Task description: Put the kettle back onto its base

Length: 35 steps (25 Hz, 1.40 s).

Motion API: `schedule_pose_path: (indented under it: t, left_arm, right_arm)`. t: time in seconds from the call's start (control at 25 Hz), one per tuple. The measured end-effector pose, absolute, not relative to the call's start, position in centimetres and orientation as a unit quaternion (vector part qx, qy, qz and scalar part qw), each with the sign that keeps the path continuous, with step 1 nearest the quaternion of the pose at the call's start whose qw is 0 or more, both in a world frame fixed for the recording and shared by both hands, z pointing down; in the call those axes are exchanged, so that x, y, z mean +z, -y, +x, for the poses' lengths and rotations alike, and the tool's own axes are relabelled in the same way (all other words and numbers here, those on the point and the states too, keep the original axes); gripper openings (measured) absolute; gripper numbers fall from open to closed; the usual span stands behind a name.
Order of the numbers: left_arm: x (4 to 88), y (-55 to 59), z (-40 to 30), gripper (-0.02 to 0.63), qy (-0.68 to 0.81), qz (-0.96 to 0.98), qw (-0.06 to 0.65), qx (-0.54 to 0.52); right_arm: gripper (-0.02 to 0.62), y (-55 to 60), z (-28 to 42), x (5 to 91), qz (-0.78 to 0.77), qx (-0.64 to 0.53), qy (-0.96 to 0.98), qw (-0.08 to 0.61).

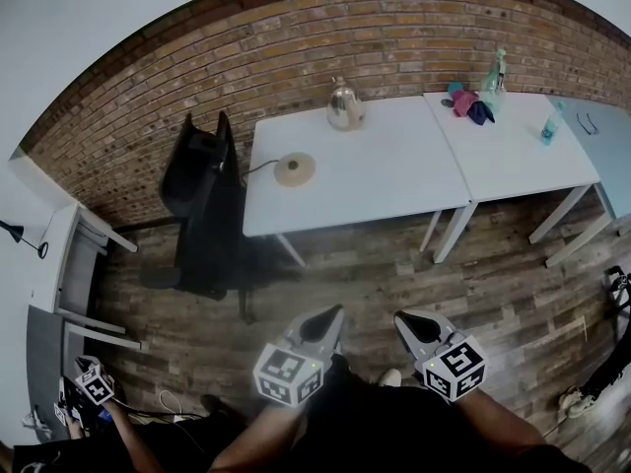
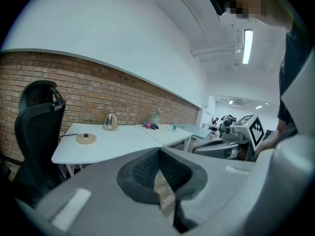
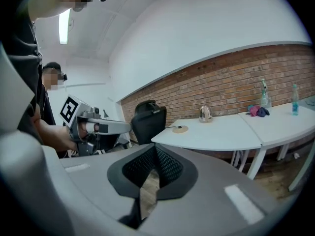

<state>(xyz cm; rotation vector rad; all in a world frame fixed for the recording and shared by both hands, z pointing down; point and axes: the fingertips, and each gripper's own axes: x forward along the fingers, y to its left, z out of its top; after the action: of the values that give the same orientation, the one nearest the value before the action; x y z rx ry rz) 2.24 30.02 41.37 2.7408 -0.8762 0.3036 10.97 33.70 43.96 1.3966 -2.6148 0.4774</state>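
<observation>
Head view: the rounded silver metal kettle (image 1: 345, 105) stands at the back of the white table (image 1: 394, 180), well apart from its flat round tan base (image 1: 295, 169); the left gripper (image 1: 333, 313) and right gripper (image 1: 402, 317) hang far short of both; left gripper view: jaws pressed together, empty; right gripper view: likewise closed on nothing; a claw arriving shut would probably shove the kettle over rather than grasp it.
</observation>
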Motion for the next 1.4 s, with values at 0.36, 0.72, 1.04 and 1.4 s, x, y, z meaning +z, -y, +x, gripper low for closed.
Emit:
schedule_pose_path:
  t: [0.36, 0.72, 1.04, 1.4]
  left_arm:
    - [41.7, -29.9, 2.3, 0.000, 0.300, 0.940, 0.128, 0.104]
    - [41.9, -28.9, 1.4, 0.002, 0.304, 0.938, 0.132, 0.105]
    - [42.7, -27.3, 0.0, 0.001, 0.312, 0.933, 0.142, 0.110]
    - [44.5, -24.7, -2.3, 0.000, 0.328, 0.924, 0.161, 0.116]
  right_arm:
    - [0.026, -33.6, 11.1, 44.7, 0.466, 0.163, 0.866, 0.081]
    - [0.026, -32.7, 10.2, 44.9, 0.459, 0.170, 0.868, 0.084]
    - [0.026, -31.6, 9.0, 46.0, 0.450, 0.180, 0.870, 0.093]
    - [0.026, -28.9, 10.1, 47.5, 0.473, 0.195, 0.853, 0.103]
